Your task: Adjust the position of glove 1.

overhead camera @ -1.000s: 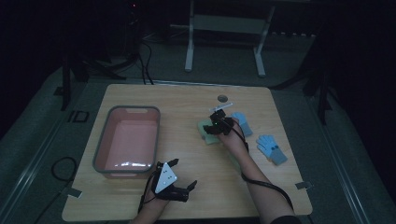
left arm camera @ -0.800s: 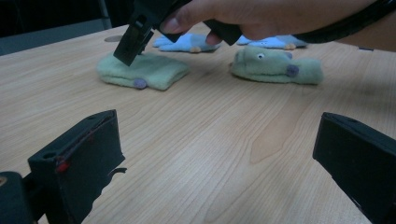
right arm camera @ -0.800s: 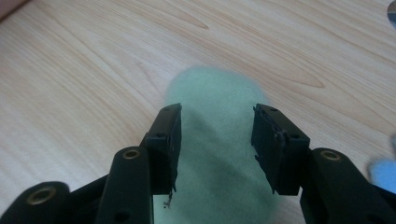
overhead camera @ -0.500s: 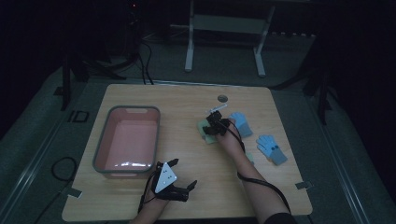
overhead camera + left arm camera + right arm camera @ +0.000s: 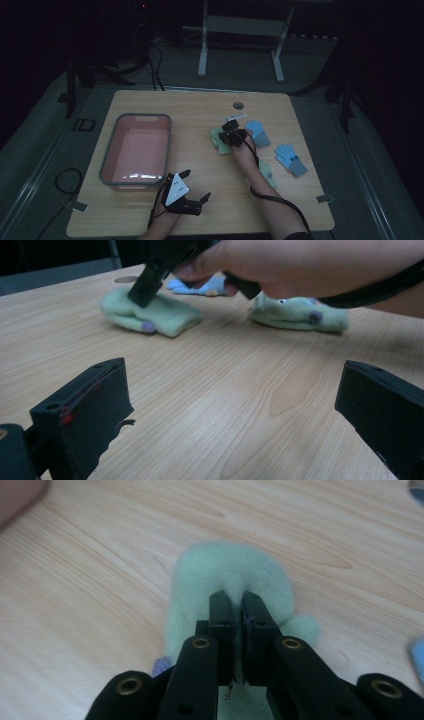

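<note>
A: Where is the right hand-held gripper (image 5: 226,134)?

B: Out over the middle of the counter (image 5: 200,105), a little toward its right edge. Its jaws have just been closing, and now they pinch a fold of the pale green glove (image 5: 230,575) between them, nearly meeting with the fleece squeezed in the gap.

A: And the glove itself?

B: Lying flat on the wood, with a small purple patch (image 5: 148,327) at one end. A second green glove (image 5: 299,315) sits just beside the person's right forearm, nearer the front edge. Two blue gloves (image 5: 258,132) lie toward the right edge, apart from each other.

A: The left hand-held gripper (image 5: 195,188)?

B: Down by the front edge, jaws spread wide with nothing between them, only bare counter.

A: Anything else up there?

B: A pink tub (image 5: 115,145) near the left edge, well apart from the gloves.
</note>
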`<state>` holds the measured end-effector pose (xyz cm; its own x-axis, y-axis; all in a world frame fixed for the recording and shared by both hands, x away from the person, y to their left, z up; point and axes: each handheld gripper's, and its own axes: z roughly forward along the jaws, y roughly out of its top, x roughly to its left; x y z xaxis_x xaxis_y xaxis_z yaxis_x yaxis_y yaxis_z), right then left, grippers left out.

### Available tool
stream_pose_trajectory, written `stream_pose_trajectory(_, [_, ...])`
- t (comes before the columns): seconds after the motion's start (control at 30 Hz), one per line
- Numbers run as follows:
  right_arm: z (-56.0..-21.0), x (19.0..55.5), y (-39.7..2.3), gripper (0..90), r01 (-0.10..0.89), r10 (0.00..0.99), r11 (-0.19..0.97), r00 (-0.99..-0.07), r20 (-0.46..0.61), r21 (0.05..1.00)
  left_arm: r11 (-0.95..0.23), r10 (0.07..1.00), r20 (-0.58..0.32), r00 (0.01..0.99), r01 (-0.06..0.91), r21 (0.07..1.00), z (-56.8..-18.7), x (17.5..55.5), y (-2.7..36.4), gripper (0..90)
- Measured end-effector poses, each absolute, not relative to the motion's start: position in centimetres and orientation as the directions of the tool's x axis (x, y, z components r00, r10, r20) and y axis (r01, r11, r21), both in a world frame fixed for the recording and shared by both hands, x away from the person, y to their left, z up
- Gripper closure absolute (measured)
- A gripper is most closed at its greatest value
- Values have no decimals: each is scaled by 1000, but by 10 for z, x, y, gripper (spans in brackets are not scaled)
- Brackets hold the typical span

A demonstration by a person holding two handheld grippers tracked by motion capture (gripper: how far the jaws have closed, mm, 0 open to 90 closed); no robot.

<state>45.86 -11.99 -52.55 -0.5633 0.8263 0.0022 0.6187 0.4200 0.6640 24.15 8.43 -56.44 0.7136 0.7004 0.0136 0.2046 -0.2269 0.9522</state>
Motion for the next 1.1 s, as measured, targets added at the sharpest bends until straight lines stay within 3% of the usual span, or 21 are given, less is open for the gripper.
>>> stream_pose_trajectory(0.23, [-496, 434, -122, 859, 634, 859, 350, -510, 33, 690, -230, 702, 19, 712, 202, 952, -564, 241, 84, 15])
stream_pose_trajectory(0.5, [-471, 382, -123, 859, 608, 883, 279, -467, 51, 744, -227, 705, 14, 709, 206, 952, -564, 242, 84, 15])
stream_pose_trajectory(0.73, [-474, 345, -121, 859, 600, 898, 266, -439, 33, 754, -229, 705, 17, 709, 205, 952, -564, 241, 84, 15])
stream_pose_trajectory(1.1, [-495, 323, -129, 857, 658, 912, 215, -399, 92, 722, -229, 705, 16, 709, 206, 952, -564, 241, 84, 15])
